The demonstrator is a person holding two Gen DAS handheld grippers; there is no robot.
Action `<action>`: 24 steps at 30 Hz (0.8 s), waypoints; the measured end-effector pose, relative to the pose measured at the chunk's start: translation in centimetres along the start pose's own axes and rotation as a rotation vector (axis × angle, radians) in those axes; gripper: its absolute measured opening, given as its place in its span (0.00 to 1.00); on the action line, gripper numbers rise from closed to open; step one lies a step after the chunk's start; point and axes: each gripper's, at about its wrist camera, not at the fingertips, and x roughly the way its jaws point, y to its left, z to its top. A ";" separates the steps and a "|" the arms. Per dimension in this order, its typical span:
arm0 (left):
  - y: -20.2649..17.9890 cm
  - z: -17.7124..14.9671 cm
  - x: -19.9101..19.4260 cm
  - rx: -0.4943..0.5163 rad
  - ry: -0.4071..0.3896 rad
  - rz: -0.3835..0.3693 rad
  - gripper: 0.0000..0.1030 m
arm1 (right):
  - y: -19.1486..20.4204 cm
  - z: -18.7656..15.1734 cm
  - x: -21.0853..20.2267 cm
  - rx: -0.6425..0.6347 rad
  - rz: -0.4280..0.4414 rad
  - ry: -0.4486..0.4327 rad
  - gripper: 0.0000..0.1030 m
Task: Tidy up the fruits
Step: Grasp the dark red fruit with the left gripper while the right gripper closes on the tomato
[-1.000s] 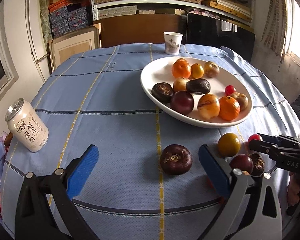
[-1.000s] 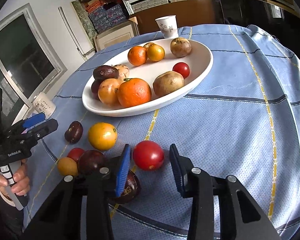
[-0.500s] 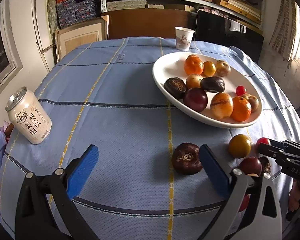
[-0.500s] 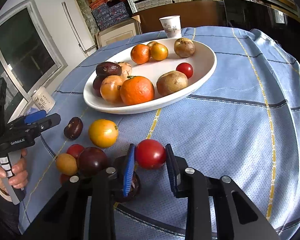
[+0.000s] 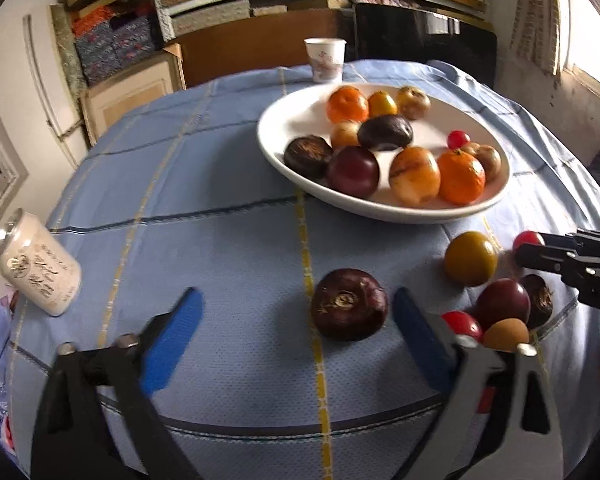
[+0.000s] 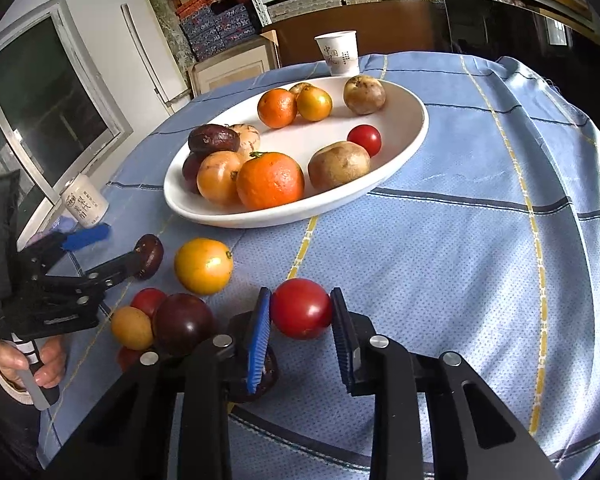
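Note:
A dark purple fruit [image 5: 350,304] lies on the blue cloth between the fingers of my left gripper [image 5: 296,304], nearer the right one. Those jaws are closing and the pads stand clear of it. My right gripper [image 6: 300,300] is shut on a red tomato [image 6: 300,312] that rests on the cloth. The white plate [image 6: 260,220] behind holds several fruits. A yellow-orange fruit [image 6: 203,266] and a cluster with a dark plum [image 6: 182,322] and a tan fruit [image 6: 132,328] lie loose between the grippers.
A drink can [image 5: 40,272] stands at the table's left edge and a paper cup [image 5: 325,60] beyond the plate [image 5: 284,160]. A hand [image 6: 40,364] holds the left gripper's handle. Shelves with boxes rise behind the table.
The left gripper came down closer to the dark purple fruit and its jaws narrowed around it. The right gripper's jaws closed onto the red tomato and have held still since.

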 end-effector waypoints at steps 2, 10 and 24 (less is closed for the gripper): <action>-0.1 0.0 0.4 0.003 0.015 -0.050 0.75 | 0.0 0.0 0.0 0.001 0.000 0.001 0.29; -0.7 -0.2 1.7 0.025 0.063 -0.131 0.57 | 0.0 0.0 0.0 0.000 -0.001 0.001 0.30; -0.8 -0.2 1.5 0.028 0.053 -0.144 0.41 | 0.0 0.0 0.0 0.000 -0.001 0.001 0.29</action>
